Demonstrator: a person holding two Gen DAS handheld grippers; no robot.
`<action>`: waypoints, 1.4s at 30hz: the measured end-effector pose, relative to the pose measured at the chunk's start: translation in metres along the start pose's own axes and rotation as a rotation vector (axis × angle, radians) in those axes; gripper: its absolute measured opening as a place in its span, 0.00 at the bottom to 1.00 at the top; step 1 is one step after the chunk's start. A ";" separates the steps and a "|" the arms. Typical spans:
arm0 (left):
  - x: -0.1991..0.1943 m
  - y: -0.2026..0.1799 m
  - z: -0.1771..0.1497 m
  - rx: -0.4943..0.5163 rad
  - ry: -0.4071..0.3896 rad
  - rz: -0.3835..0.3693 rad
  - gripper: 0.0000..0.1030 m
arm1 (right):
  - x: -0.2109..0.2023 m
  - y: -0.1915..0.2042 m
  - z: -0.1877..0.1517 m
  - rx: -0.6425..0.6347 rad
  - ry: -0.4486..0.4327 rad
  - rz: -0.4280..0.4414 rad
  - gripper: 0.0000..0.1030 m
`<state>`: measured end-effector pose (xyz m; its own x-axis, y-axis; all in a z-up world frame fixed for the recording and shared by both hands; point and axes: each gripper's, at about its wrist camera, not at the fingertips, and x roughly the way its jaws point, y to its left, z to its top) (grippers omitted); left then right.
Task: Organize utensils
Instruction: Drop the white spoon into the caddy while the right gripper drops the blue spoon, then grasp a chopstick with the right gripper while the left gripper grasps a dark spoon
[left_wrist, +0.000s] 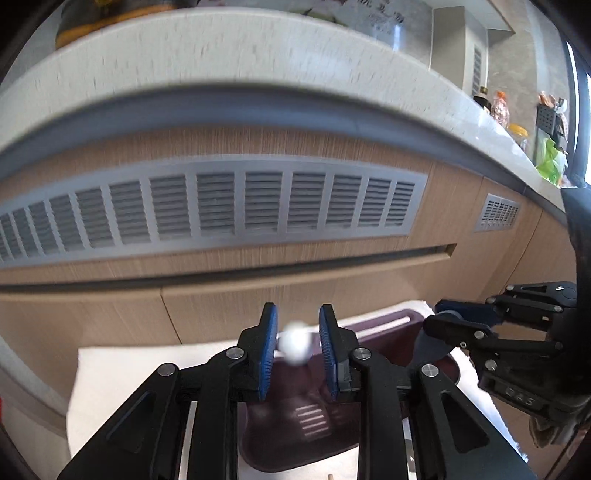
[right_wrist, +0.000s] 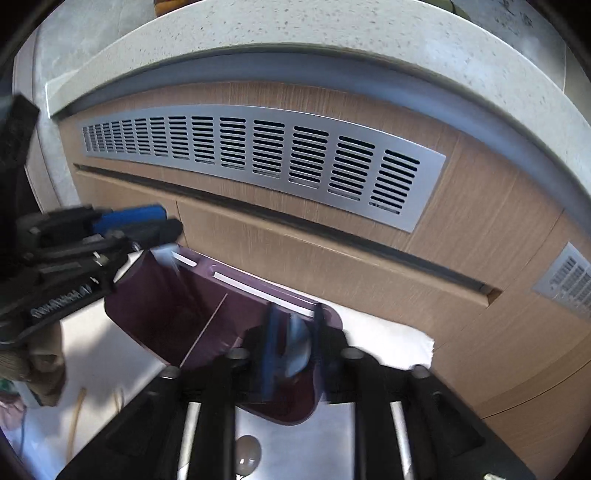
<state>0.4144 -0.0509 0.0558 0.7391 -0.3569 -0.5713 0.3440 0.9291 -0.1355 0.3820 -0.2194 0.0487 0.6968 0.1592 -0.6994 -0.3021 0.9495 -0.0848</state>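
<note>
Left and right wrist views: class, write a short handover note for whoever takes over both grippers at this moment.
Left gripper: jaws apart above the purple holder; a blurred white piece sits between them, not pinched.
Right gripper: over the holder's other end, with a blurred grey utensil between its jaws; grip unclear.
Done: both pieces brought to the holder.
Left: thin wooden sticks, likely chopsticks, lie on the white cloth.
</note>
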 end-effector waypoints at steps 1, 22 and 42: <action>0.000 0.001 -0.001 -0.005 0.001 0.005 0.32 | -0.004 -0.001 -0.001 0.006 -0.020 -0.004 0.40; -0.111 0.013 -0.133 -0.110 0.124 0.097 0.73 | -0.089 0.068 -0.132 -0.145 -0.075 -0.054 0.96; -0.140 0.017 -0.220 -0.208 0.281 0.113 0.79 | -0.047 0.115 -0.212 -0.115 0.207 0.206 0.16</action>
<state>0.1894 0.0362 -0.0448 0.5677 -0.2371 -0.7883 0.1224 0.9713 -0.2039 0.1761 -0.1750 -0.0785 0.4695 0.2753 -0.8389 -0.5026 0.8645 0.0024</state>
